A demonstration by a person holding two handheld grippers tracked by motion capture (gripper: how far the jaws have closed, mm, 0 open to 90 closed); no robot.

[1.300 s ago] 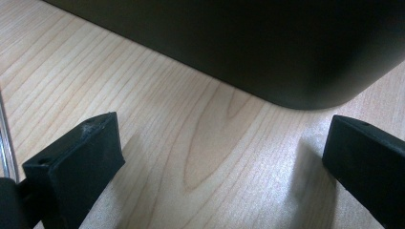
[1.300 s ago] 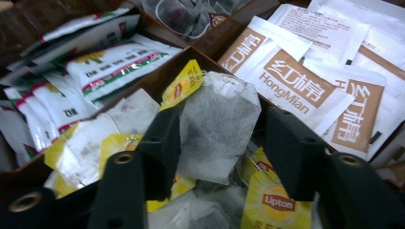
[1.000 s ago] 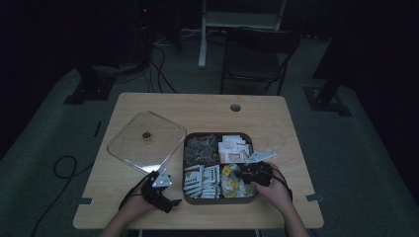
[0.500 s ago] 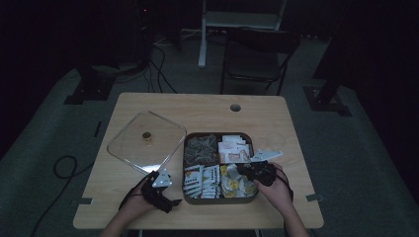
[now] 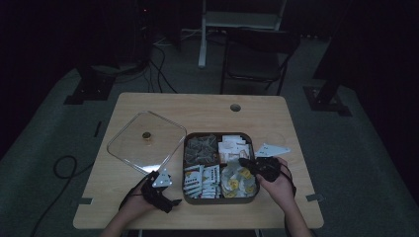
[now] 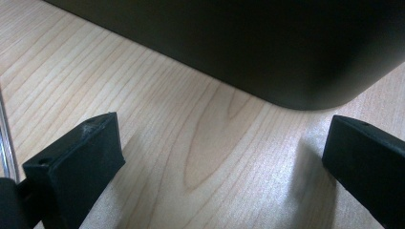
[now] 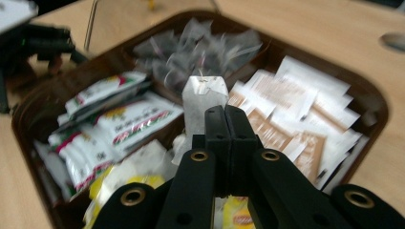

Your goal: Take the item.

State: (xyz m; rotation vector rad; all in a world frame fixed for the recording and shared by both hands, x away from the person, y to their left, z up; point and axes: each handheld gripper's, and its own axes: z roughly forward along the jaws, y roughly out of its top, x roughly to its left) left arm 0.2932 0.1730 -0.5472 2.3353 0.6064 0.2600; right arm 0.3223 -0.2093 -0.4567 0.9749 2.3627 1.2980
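A brown four-part tray (image 5: 220, 201) of tea bags and sachets sits on the wooden table (image 5: 197, 111). My right gripper (image 5: 247, 164) hovers over the tray's right side. In the right gripper view its jaws (image 7: 224, 114) are shut on a white paper tea bag (image 7: 204, 98), which hangs above the tray (image 7: 379, 112). My left gripper (image 5: 170, 195) rests on the table by the tray's near-left corner. Its jaws (image 6: 222, 138) stand wide open on bare wood, just short of the dark tray wall (image 6: 239, 47).
A clear square lid (image 5: 143, 148) with a small knob (image 5: 146, 135) lies left of the tray. The compartments hold grey mesh bags (image 5: 201, 147), tan and white sachets (image 5: 232, 147), red-and-green printed packets (image 5: 201, 177) and yellow packets (image 5: 237, 181). A chair (image 5: 257, 54) stands beyond the table.
My right gripper has lifted a little above the tray with the tea bag between its jaws. The left gripper has stayed put.
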